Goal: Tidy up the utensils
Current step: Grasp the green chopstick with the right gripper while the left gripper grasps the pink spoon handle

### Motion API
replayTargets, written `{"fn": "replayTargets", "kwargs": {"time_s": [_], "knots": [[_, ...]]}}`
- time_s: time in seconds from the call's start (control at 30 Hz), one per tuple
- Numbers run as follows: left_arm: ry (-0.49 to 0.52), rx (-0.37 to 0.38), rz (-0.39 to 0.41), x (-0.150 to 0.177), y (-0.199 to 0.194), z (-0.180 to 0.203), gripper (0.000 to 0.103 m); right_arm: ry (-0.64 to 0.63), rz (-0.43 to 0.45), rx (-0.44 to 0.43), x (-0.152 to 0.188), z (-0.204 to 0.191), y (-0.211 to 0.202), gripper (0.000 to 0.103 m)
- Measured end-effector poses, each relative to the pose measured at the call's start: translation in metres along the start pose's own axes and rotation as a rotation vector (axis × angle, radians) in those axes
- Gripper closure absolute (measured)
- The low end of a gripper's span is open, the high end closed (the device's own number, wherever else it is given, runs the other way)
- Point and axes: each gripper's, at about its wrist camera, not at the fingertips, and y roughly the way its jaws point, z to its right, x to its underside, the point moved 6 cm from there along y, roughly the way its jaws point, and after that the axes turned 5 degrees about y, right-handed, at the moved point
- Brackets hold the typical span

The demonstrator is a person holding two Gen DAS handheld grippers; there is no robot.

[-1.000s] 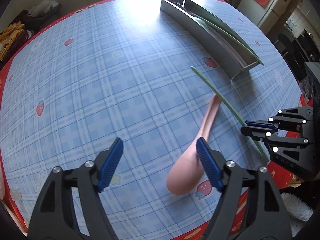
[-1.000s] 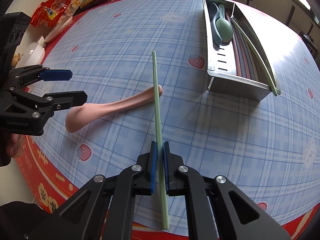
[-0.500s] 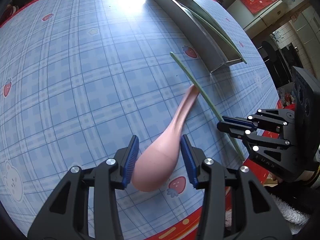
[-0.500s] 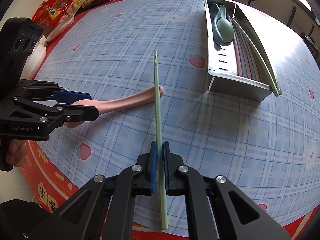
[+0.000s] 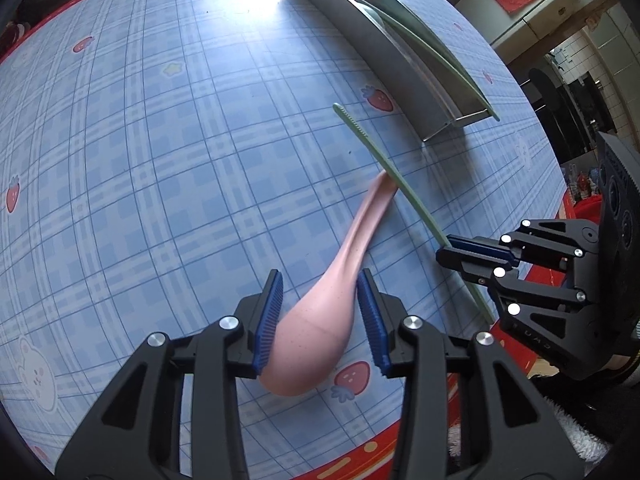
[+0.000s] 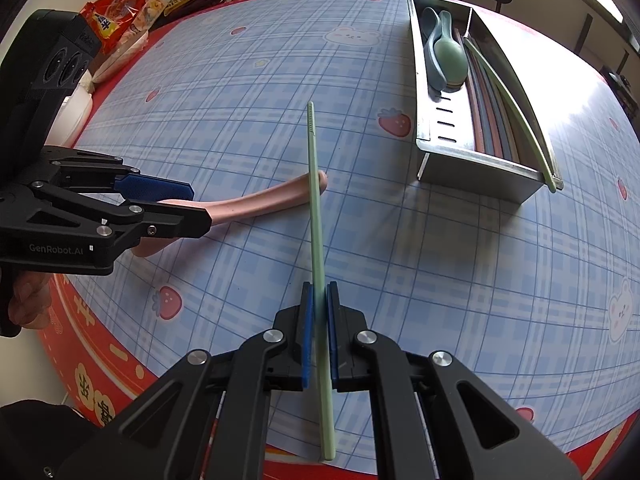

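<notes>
The bowl of the pale pink plastic spoon (image 5: 316, 332) sits between the blue ribbed pads of the left tool (image 5: 320, 316), with both pads against its sides; whether they actually clamp it or only touch cannot be told. In the right wrist view most of that bowl is hidden behind the left tool (image 6: 160, 204), and only the curved handle shows, reaching out ahead of the pads to end under the long pale green plastic chopstick (image 6: 316, 216). The right tool (image 6: 318, 332) is clenched on that chopstick near its blunt end, the short tail sticking back past the pads and the ridged tip pointing forward, away from the tool. The chopstick's stretch inside the pads is covered.

Printed in white on the side of the left tool is "GenRobot.AI". Yellow characters run along the red border of the blue plaid strawberry-print cloth on the counter (image 6: 440, 264), too distorted to read. Snack bags (image 6: 116, 12) lie at the far left edge, their lettering unclear.

Ahead and to the right of the right tool stands a long stainless steel utensil tray (image 6: 480, 164) with slotted base. Grey-blue and green spoons (image 6: 444, 56) are nested at its far end, and more chopsticks (image 6: 516, 104) lie along its right compartment, one overhanging the near wall.
</notes>
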Motion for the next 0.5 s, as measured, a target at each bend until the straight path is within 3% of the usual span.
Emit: {"fn": "replayTargets", "kwargs": {"time_s": [0.1,0.17,0.5], "knots": [[0.018,0.017,-0.015,0.002,0.003,0.007,0.070,0.006,-0.002,-0.003,0.000,0.001,-0.001,0.096],[0.066,-0.036,-0.029,0.006,0.005,0.013,0.085,0.017,-0.005,-0.008,0.001,0.003,-0.001,0.097],[0.028,-0.093,-0.035,0.021,-0.004,-0.011,0.086,0.024,-0.005,-0.015,0.001,0.004,0.000,0.097]]}}
